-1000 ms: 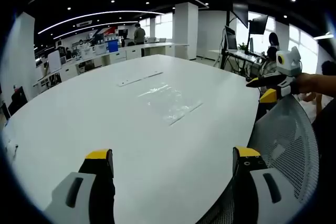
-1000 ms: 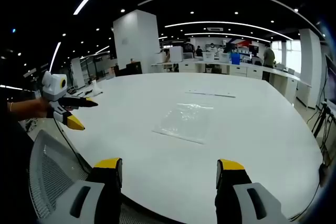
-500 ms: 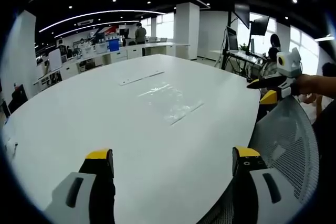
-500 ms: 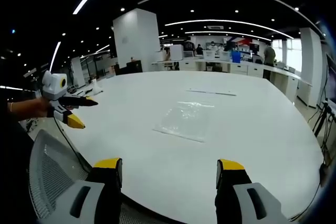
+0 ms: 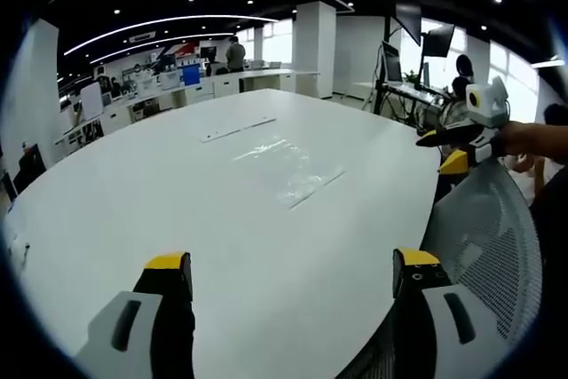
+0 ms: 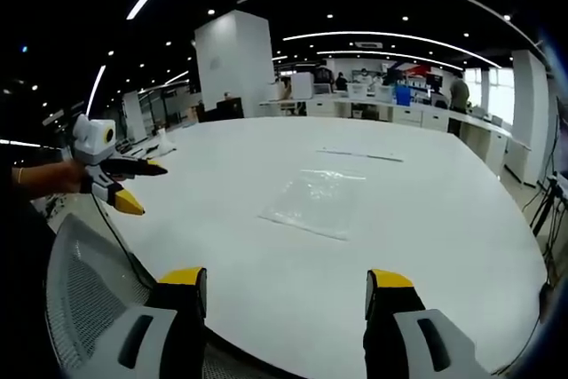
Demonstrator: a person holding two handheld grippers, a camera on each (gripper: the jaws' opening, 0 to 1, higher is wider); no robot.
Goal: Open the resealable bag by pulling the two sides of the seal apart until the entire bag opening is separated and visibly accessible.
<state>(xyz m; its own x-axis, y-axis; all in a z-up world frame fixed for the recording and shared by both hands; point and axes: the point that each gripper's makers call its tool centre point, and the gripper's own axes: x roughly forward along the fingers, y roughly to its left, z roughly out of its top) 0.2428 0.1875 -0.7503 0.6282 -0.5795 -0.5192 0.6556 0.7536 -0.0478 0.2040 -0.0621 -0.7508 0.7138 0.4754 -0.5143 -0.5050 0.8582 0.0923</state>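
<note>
Left gripper (image 5: 293, 277), seen in the left gripper view: jaws spread wide, yellow-tipped, nothing between them, held above the near edge of the white table (image 5: 133, 193). Right gripper (image 6: 288, 290), seen in the right gripper view: likewise spread wide and holding nothing (in each view the other gripper comes in from the side, jaws parted). Clear resealable bag (image 6: 315, 204) lying flat near the table's middle, well apart from both grippers, seal state too faint to tell. Beyond it, a thin flat strip (image 6: 359, 155) on the tabletop. Mesh chair back (image 5: 493, 237) beside the table edge. Office desks far behind.
</note>
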